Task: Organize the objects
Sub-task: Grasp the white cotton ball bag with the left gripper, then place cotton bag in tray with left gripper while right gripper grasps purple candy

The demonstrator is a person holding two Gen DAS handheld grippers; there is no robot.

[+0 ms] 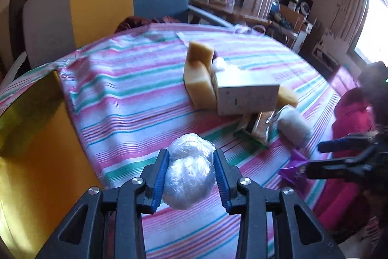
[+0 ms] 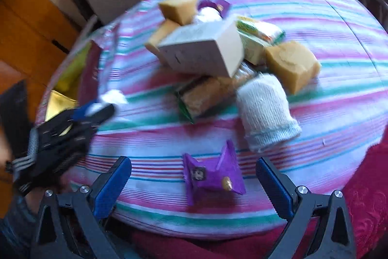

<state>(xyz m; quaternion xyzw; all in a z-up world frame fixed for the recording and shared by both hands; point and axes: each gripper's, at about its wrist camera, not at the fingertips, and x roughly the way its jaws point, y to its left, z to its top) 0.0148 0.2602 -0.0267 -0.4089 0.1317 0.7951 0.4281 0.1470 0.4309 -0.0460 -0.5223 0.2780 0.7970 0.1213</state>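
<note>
The left hand-held gripper [image 1: 191, 176] pinches a clear plastic-wrapped ball [image 1: 190, 174] above the striped tabletop's [image 1: 126, 98] near edge; grip lightly, it likely crushes. The right hand-held gripper [image 2: 194, 182] is spread around a purple foil wrapper [image 2: 211, 177].

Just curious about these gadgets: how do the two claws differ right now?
The left claw is shut on a plastic-wrapped ball; the right claw gapes open and holds nothing. The left carries its load; the right hovers over a purple wrapper. Both have blue pads.
</note>
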